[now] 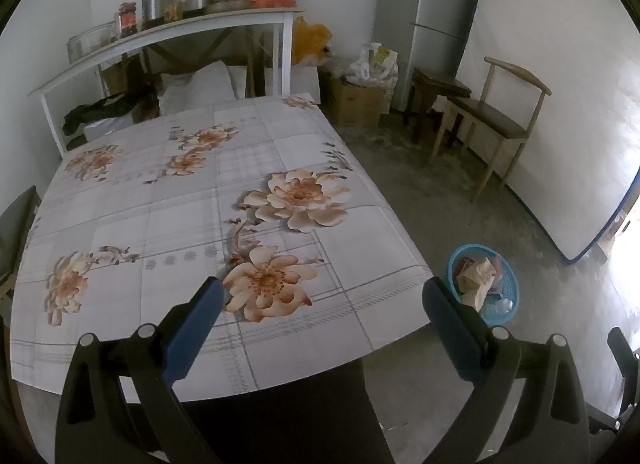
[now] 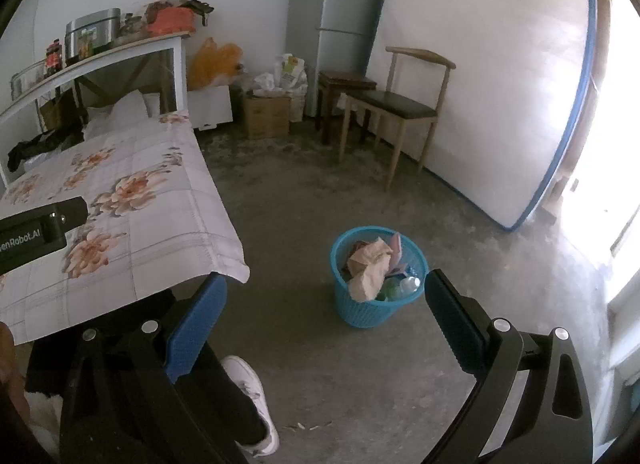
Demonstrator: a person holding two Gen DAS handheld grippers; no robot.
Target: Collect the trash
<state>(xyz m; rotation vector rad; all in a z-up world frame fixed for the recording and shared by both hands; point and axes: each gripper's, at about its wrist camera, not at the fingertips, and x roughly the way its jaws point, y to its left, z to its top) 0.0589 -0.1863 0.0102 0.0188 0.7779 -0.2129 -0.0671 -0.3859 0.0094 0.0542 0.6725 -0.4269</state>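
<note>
Item: trash, crumpled tan paper [image 2: 370,266] with a clear plastic bottle [image 2: 410,284] and pink scraps, lying inside a blue perforated plastic wastebasket [image 2: 362,314] that stands on the grey concrete floor [image 2: 304,200], just off the near corner of the worktop.

Worktop: surface covered by a white checked cloth printed with peach flowers [image 1: 192,216]; no loose trash shows on it in either view.

Progress, as judged: collection looks complete or close to it; the basket is filled near its rim. A few small pale flecks on the floor near a white shoe [image 2: 252,392] may remain; too small to identify.

Left gripper [image 1: 323,296]: blue-padded jaws spread wide, holding nothing, poised above the near edge of the worktop; basket to its right, down at floor level, partly behind the right-hand pad.

Right gripper [image 2: 326,292]: jaws likewise wide apart and empty, above the floor; the basket sits between the two pads in view, farther ahead and apart from them.

Surroundings: wooden chair with dark seat [image 2: 394,104], grey refrigerator [image 2: 340,4], white mattress leaning on the wall [image 2: 492,84].
</note>
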